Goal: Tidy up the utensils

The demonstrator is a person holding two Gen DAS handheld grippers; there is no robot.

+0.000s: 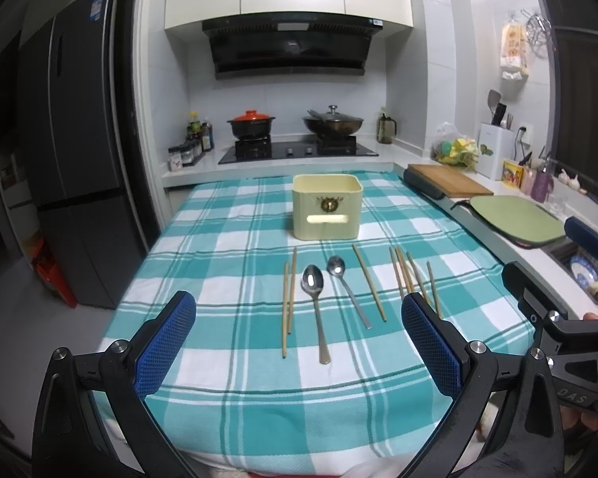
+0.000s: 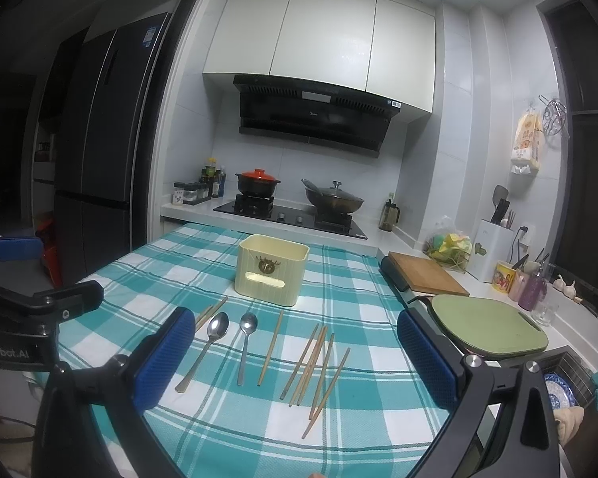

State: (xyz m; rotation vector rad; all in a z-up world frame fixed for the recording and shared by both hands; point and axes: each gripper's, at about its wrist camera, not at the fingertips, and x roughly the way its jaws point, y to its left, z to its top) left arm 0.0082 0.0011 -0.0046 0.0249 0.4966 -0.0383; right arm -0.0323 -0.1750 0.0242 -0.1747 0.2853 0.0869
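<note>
Left wrist view is showing the left tool (image 1: 299, 342) hovering with its blue pads spread wide and gripping nothing, low over the near edge of the counter (image 1: 227, 239) under its teal checked cloth. Moving rightward, a chopstick pair (image 1: 288, 298) is lying beside the larger spoon (image 1: 315, 298), then the smaller spoon (image 1: 345, 288), a single chopstick (image 1: 368, 281) and a loose chopstick bundle (image 1: 408, 275). Nothing is sitting yet in the cream utensil holder (image 1: 326, 207) behind them. The right tool (image 2: 295, 358) is likewise hanging spread and empty. I judge the flat chopsticks are risking a slip or a roll, being thin against the soft cloth, and the crossed bundle may be lifting as several at once. At far right the wooden cutting board (image 1: 448, 179) and green board (image 1: 516, 221) are crowding the counter's edge.
</note>
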